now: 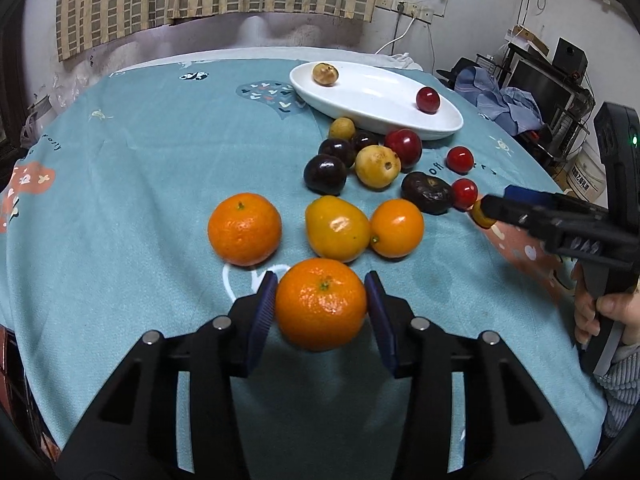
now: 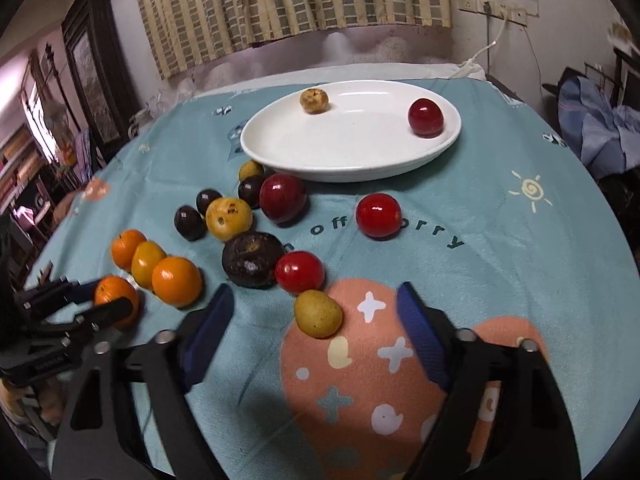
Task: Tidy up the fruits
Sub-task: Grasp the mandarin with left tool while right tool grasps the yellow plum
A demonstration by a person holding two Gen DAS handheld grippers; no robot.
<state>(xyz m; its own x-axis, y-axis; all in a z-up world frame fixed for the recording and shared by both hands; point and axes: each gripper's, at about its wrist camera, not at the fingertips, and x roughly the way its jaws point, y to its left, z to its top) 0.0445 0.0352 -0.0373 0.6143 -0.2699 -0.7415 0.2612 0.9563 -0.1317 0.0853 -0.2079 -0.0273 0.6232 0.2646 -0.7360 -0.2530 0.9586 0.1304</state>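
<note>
My left gripper (image 1: 321, 307) is shut on an orange mandarin (image 1: 321, 304), which also shows in the right wrist view (image 2: 116, 300). Beyond it lie another mandarin (image 1: 244, 229), a yellow-orange fruit (image 1: 337, 229) and a small orange (image 1: 397, 228). My right gripper (image 2: 316, 314) is open around a small yellow fruit (image 2: 318, 313) on the cloth, not touching it. A white oval plate (image 2: 352, 148) at the back holds a tan fruit (image 2: 314, 100) and a red fruit (image 2: 425, 117). Dark plums, red fruits and yellow fruits lie between the plate and the grippers.
The round table (image 1: 140, 152) has a teal printed cloth and its edge curves close on both sides. A curtain and wall with sockets stand behind. Clothes and furniture (image 1: 500, 100) crowd the right side.
</note>
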